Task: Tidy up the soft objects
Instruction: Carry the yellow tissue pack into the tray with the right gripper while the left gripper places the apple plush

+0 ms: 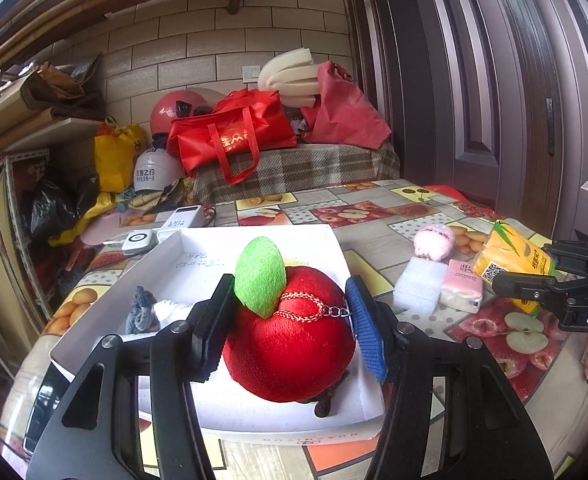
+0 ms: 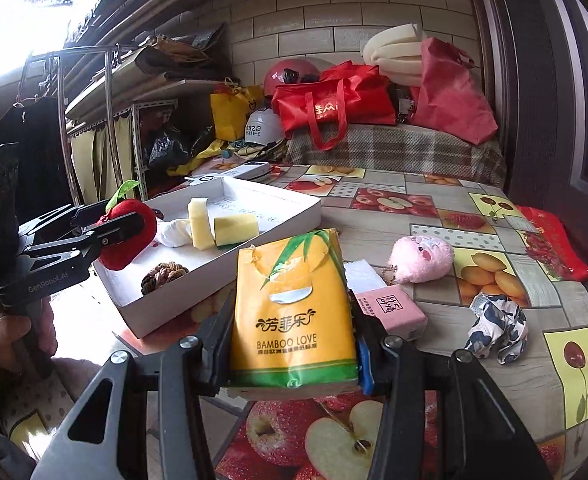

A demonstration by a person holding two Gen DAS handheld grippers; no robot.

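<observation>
My left gripper (image 1: pixel 289 320) is shut on a red plush apple (image 1: pixel 294 344) with a green leaf, over the near end of the white box (image 1: pixel 253 236). It also shows at the left of the right wrist view (image 2: pixel 127 236). My right gripper (image 2: pixel 289 316) is shut on a yellow tissue pack (image 2: pixel 294 312), just above the fruit-print tablecloth; it also shows in the left wrist view (image 1: pixel 510 258). The box (image 2: pixel 294 208) holds two yellow sponges (image 2: pixel 217 226), a white cloth (image 2: pixel 173 232) and a braided knot (image 2: pixel 163 274).
On the table lie a pink plush toy (image 2: pixel 422 258), a pink tissue packet (image 2: pixel 394 310), a white foam block (image 1: pixel 420 286), a crumpled patterned cloth (image 2: pixel 496 330) and a red packet (image 2: pixel 550 240). A power bank (image 1: pixel 183 218) lies behind the box. Red bags (image 1: pixel 229 136) and helmets sit beyond.
</observation>
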